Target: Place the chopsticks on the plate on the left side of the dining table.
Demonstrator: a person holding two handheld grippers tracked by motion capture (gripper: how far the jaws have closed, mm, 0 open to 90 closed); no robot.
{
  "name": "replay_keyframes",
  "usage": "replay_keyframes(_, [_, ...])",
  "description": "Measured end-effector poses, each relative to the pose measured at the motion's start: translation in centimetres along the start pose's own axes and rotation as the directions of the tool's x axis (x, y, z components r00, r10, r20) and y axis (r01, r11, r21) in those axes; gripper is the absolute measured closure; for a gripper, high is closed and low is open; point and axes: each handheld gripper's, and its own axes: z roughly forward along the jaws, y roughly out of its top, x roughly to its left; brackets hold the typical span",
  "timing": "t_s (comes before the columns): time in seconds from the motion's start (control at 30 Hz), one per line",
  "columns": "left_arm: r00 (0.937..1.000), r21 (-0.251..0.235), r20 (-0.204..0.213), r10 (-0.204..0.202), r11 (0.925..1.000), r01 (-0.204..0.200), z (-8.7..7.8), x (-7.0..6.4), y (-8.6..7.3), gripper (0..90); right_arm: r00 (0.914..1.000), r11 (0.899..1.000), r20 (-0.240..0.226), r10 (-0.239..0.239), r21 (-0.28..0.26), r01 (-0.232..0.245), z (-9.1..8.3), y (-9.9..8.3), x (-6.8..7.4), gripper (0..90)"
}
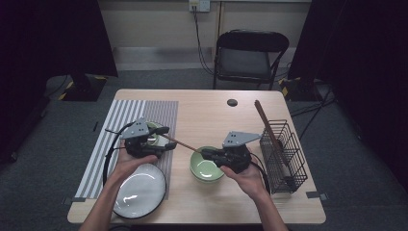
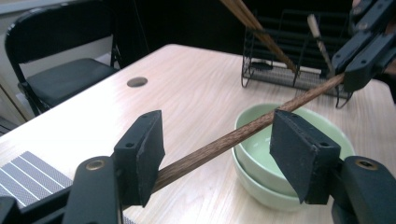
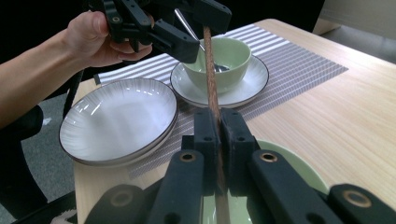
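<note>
The wooden chopstick [image 1: 179, 141] spans between the grippers above the tabletop's middle, its axis running left-right. The right gripper [image 3: 218, 122] clamps one end tight; the left gripper [image 2: 219, 144] straddles it, jaws wide apart.

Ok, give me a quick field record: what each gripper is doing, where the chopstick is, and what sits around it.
right gripper: shut on chopstick
left gripper: open, jaws either side of the chopstick
chopstick position: spans between both grippers, above the green bowls
green bowls: stacked on bare table
wire rack: right side, more chopsticks leaning in it
placemat: carries grey plates and small bowl on saucer
</note>
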Motion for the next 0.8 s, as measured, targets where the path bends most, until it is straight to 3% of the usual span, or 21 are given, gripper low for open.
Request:
replay_keyframes(0.1, [0.9994,0.035,0.03,0.019,0.9992,-0.02,0.4,0.0,-0.5,35.4,0.9999,1.0,-0.002,0.013,0.008,-0.013,0.2,-0.1,-0.1,86.5])
replay_keyframes(0.33, [0.9981,0.068,0.041,0.045,0.9966,-0.048,0.7,0.2,-1.2,42.5,0.9998,1.0,-0.002,0.021,0.013,-0.021,0.2,0.0,0.0,86.5])
replay_keyframes(0.47, [0.9973,0.1,0.047,0.057,0.9931,-0.062,1.0,-0.1,-1.4,45.6,0.9997,1.0,-0.004,0.025,0.014,-0.025,-0.1,0.2,0.0,86.5])
replay_keyframes(0.57, [0.9945,0.131,0.048,0.093,0.9865,-0.098,1.2,-0.2,-1.5,53.7,0.9996,1.0,-0.006,0.026,0.01,-0.026,-0.5,0.4,0.1,86.5])
replay_keyframes(0.73, [0.9938,0.145,0.068,0.088,0.9848,-0.097,1.5,-0.3,-1.7,58.1,0.9995,1.0,-0.014,0.029,0.002,-0.029,-0.7,0.4,0.0,86.6])
replay_keyframes(0.8, [0.9923,0.165,0.079,0.096,0.9804,-0.108,1.6,-0.2,-1.9,59.9,0.9995,1.0,-0.016,0.029,0.0,-0.029,-0.7,0.5,-0.1,86.6])
